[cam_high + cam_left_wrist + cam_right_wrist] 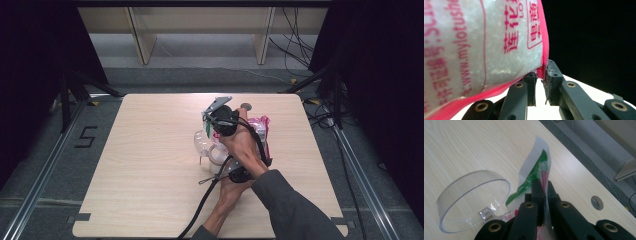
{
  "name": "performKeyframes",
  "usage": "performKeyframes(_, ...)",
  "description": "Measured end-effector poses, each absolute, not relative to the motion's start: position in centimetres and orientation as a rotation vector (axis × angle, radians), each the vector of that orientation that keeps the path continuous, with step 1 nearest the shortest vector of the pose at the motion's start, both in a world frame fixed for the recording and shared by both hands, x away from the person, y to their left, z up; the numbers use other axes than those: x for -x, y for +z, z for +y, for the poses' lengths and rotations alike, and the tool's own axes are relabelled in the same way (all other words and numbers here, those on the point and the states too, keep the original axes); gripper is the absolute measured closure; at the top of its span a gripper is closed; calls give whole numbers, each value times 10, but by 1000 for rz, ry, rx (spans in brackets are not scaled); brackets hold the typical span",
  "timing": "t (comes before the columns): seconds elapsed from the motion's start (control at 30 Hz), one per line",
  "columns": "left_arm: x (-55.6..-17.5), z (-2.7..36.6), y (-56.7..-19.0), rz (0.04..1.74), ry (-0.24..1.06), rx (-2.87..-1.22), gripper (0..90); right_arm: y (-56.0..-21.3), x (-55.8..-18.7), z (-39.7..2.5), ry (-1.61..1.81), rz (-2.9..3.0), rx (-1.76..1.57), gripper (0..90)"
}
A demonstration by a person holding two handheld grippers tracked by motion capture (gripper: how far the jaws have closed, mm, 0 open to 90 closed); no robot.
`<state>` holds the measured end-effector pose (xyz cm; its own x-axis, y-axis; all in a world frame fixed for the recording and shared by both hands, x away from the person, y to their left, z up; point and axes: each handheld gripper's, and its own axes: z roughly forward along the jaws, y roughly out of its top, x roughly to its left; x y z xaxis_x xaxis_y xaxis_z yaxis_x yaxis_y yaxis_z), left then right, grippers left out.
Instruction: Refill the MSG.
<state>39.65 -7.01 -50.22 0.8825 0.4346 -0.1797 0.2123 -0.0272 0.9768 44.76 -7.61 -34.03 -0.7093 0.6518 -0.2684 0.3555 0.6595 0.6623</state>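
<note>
Pink-edged plastic bag (481,45) of white granules hung limp above the table (150,165), beside a clear cup (471,200). Left gripper (540,75) pinched its bottom seam; right gripper (543,187) clamped the top strip. Soft, slippery, likely weighty: seams gave the best hold.
</note>
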Motion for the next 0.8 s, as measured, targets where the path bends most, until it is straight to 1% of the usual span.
performKeyframes(0.03,-398,-70,-503,503,205,-1616,804,-340,-448,-77,802,2377,-779,900)
performKeyframes(0.07,-396,-76,-503,544,177,-1541,804,-339,-448,-79,805,2374,-776,900)
performKeyframes(0.33,-395,-74,-510,572,190,-1566,799,-336,-444,-87,854,2362,-796,900)
performKeyframes(0.4,-396,-68,-510,552,239,-1636,798,-335,-443,-90,868,2363,-784,900)
performKeyframes(0.47,-394,-70,-511,583,214,-1612,797,-335,-441,-92,885,2350,-803,900)
performKeyframes(0.5,-394,-68,-512,593,231,-1625,797,-334,-441,-94,895,2358,-797,900)
performKeyframes(0.8,-392,-66,-514,615,239,-1634,791,-328,-433,-110,998,2316,-853,900)
